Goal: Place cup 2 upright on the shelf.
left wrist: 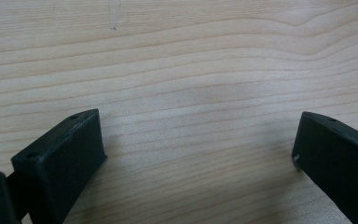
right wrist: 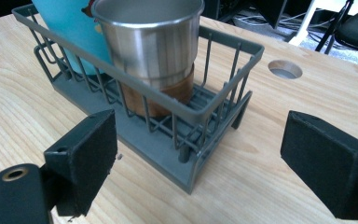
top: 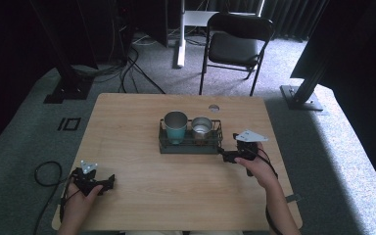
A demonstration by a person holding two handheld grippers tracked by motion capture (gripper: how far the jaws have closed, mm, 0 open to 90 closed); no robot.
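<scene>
A grey wire basket (top: pixel 162 143) (right wrist: pixel 223 53) stands near the middle of the wooden table (top: pixel 142 196). Inside it a teal cup (top: pixel 176 127) (right wrist: pixel 70 28) stands at the left and a steel cup (top: pixel 201 127) (right wrist: pixel 149 42) with a brown base at the right. My right gripper (top: pixel 223 154) (right wrist: pixel 198 151) hovers open just off the basket's right end, its jaws wide apart with the basket's corner ahead of them. My left gripper (top: pixel 110 182) (left wrist: pixel 198 149) rests open low over bare wood near the table's front left, nothing between its jaws.
A round cable hole (top: pixel 214 107) (right wrist: pixel 285 69) is in the table behind the basket. A black folding chair (top: pixel 237 44) stands beyond the far edge. Cables (top: pixel 46 174) trail on the carpet at the left, and black stand legs (top: pixel 301 95) flank the table.
</scene>
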